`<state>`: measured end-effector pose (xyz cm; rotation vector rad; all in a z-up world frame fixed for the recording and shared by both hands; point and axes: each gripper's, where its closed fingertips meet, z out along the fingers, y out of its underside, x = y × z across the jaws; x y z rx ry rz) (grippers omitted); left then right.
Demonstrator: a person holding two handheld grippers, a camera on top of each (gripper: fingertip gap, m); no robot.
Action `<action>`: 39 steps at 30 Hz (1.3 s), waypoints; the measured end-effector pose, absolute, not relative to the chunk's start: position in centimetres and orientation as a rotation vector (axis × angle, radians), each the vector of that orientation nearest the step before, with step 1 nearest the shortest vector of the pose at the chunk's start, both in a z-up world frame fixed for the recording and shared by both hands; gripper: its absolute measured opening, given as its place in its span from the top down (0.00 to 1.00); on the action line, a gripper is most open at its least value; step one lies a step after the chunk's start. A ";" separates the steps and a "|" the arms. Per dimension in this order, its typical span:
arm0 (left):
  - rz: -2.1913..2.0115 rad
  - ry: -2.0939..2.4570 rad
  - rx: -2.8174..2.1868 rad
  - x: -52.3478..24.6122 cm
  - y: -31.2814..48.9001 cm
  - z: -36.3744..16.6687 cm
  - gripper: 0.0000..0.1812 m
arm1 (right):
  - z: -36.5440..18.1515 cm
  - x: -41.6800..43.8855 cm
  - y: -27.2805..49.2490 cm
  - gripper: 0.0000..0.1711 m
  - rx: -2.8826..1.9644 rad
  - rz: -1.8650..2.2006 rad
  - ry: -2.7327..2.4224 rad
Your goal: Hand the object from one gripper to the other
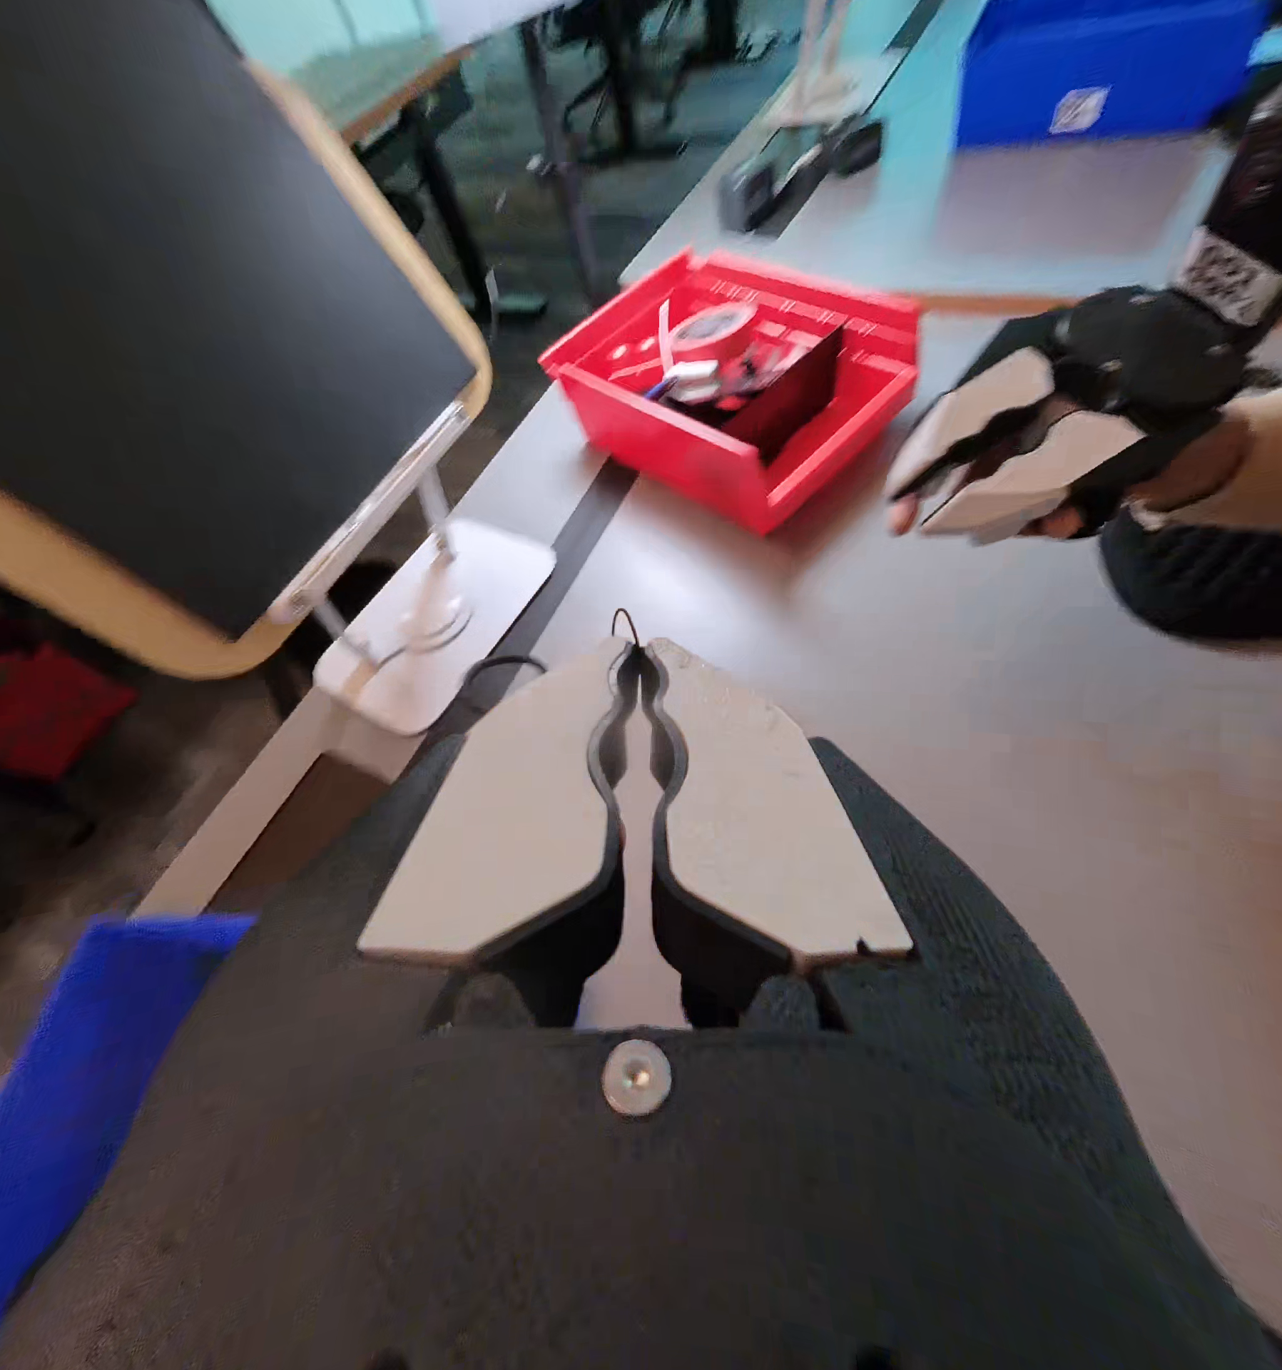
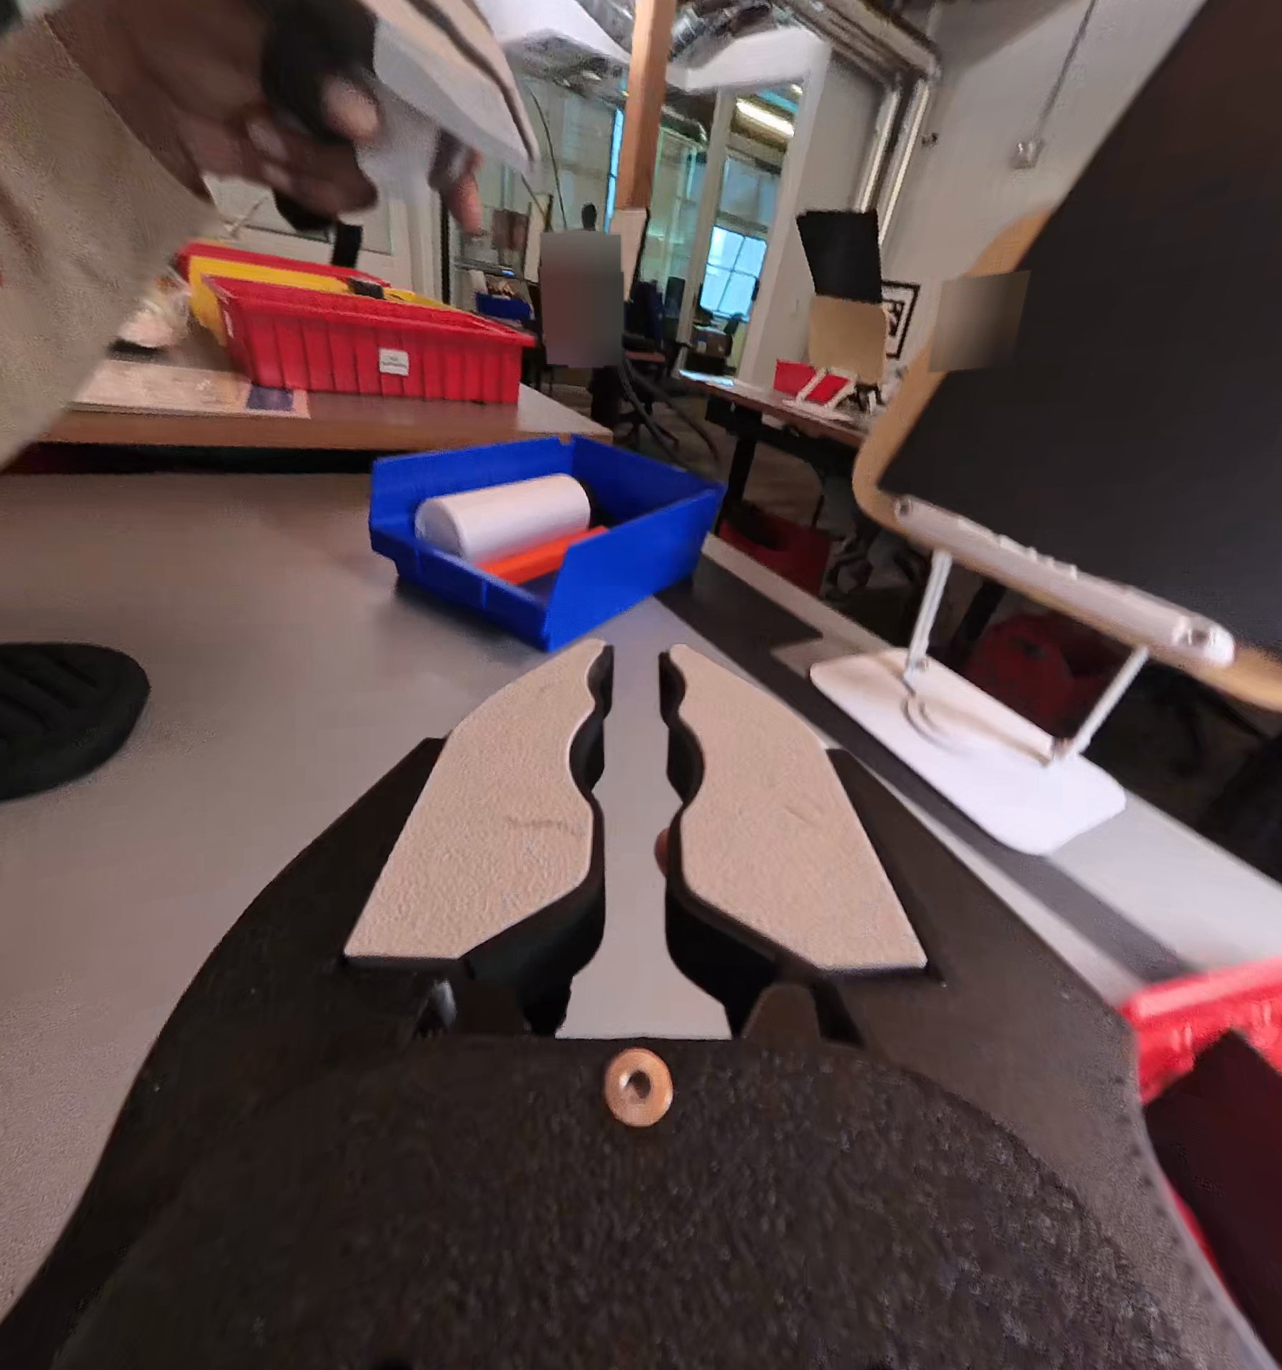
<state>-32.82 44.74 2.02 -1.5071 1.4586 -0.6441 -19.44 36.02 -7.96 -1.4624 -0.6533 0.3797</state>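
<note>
Left tongs (image 1: 636,652): fingers pressed together at the tips, pinching a thin black wire-like object (image 1: 625,621), of which only a small loop shows above the tips; what it is cannot be told. Right tongs (image 2: 635,660): fingers parted by a narrow gap, nothing between them, held above the grey desk (image 2: 252,593). In the left wrist view the right tongs appear well apart to the right, near a red bin (image 1: 726,445) of small parts.

Progress: judged from this, the object sits with the left tongs and the transfer is not yet made. What remains is to bring the two tongs together, close the right pair on the free loop, and release the left.

Other items: a blue bin (image 2: 623,563) holding a white roll (image 2: 504,519) and an orange piece (image 2: 541,560); a dark screen on a white stand (image 2: 971,763).

Writing: a coded sticker on the right tongs' body and small labels on distant bins are visible; none is legible.
</note>
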 end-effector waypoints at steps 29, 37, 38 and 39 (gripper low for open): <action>-1.250 1.364 -1.339 -25.5 37.3 -1.9 0.95 | -7.6 -27.5 37.3 0.96 -1.508 0.703 -0.971; -1.463 1.429 -1.215 -25.0 34.7 -1.9 0.81 | -0.2 -24.3 35.0 0.96 -1.249 1.096 -0.729; -1.457 1.439 -1.212 -24.5 34.4 -2.1 0.82 | 0.2 -24.2 34.9 0.96 -1.235 1.127 -0.708; -1.455 1.451 -1.207 -24.1 34.0 -2.4 0.83 | 0.3 -24.1 34.8 0.96 -1.226 1.148 -0.695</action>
